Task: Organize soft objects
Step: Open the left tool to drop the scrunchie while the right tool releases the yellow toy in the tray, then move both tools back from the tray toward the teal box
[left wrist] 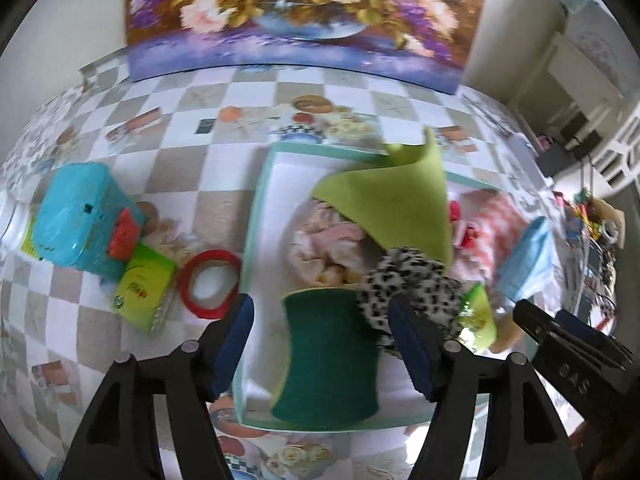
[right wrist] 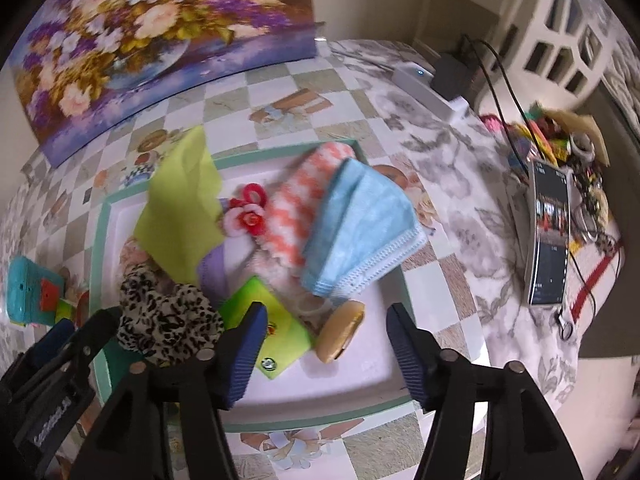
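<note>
Both hand-held grippers, left (left wrist: 322,344) and right (right wrist: 326,354), stand open, holding nothing, above the tray (right wrist: 100,240) that gathers the soft items, including the green sponge (left wrist: 328,360).

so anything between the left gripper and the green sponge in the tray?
Nothing visible. The green sponge lies in the tray directly between the open left gripper fingers; the leopard-print scrunchie sits beside it.

Pink cloth (left wrist: 320,240) half under the green felt sheet (left wrist: 392,204); painting (left wrist: 304,12) cropped by the top edge.
</note>
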Motion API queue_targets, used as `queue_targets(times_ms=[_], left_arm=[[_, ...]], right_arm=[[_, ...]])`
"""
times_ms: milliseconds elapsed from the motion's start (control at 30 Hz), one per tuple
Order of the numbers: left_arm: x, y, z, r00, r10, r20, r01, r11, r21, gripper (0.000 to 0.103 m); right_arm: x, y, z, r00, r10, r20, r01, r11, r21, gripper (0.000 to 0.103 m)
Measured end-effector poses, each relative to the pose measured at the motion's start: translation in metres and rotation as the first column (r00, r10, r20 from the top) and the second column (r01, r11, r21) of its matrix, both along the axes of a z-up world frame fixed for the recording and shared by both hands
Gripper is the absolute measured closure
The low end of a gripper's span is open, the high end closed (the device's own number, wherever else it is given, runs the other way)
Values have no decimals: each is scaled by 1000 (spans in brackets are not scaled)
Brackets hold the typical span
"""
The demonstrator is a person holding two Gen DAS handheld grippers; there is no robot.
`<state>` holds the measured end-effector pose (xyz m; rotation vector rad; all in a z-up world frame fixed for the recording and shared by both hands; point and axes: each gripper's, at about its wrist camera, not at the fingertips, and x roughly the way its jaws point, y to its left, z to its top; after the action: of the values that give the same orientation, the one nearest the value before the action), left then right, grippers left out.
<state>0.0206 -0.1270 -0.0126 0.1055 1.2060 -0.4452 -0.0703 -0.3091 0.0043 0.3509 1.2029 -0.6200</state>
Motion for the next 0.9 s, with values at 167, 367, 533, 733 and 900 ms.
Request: queue_targets(times_ms=[167, 367, 533, 733, 900], left_arm=[[7, 11, -8, 998, 63, -19, -62, 997, 34, 14], [12, 21, -13, 993, 115, -30, -114, 992, 55, 12], [13, 24, -13, 991, 124, -39, -122, 991, 50, 11], [12, 25, -10, 993, 114, -44, -111, 992, 51, 11], [12, 35, -3, 992, 120, -48, -119, 993, 19, 11]], right_arm=[[6, 9, -1, 999, 33, -7, -33, 999, -16, 30], [5, 12, 2, 1000, 31, 3, -31, 999, -23, 17], [7, 13, 3, 999, 36, 5, -36, 999, -23, 17], [7, 18, 7, 999, 48, 22, -48, 999, -15, 17], [11, 32, 16, 995, 88, 46, -87, 996, -25, 17]])
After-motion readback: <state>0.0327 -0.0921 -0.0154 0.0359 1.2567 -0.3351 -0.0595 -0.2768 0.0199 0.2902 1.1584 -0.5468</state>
